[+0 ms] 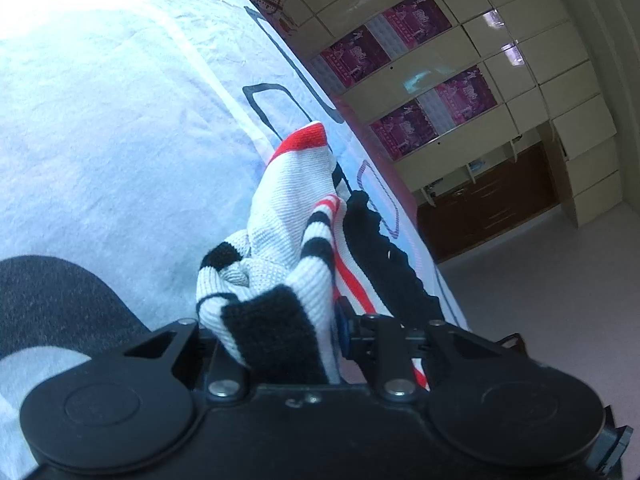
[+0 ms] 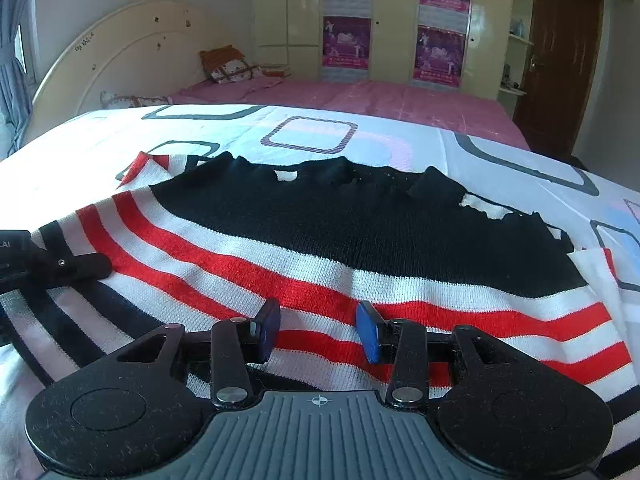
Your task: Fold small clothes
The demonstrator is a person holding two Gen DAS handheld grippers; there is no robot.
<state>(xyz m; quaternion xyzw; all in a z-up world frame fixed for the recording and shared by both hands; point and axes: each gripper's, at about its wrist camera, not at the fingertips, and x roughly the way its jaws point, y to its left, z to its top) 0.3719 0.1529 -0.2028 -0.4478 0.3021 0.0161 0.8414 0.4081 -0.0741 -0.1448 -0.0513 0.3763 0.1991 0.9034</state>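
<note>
On the bed (image 2: 500, 148), the striped sweater (image 2: 320, 232) lies soft and light, one bunched edge clenched in the left gripper (image 1: 280, 320), while the right gripper (image 2: 318, 330), jaws released, hovers over its red stripes, likeliest to grip a doubled edge.

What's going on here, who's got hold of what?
A person with two handheld grippers is folding a striped knit sweater on a bed. The left gripper is shut on a bunched edge of the sweater, lifting it off the patterned bedspread. The right gripper is open, poised over the red and white stripes, gripping nothing.
</note>
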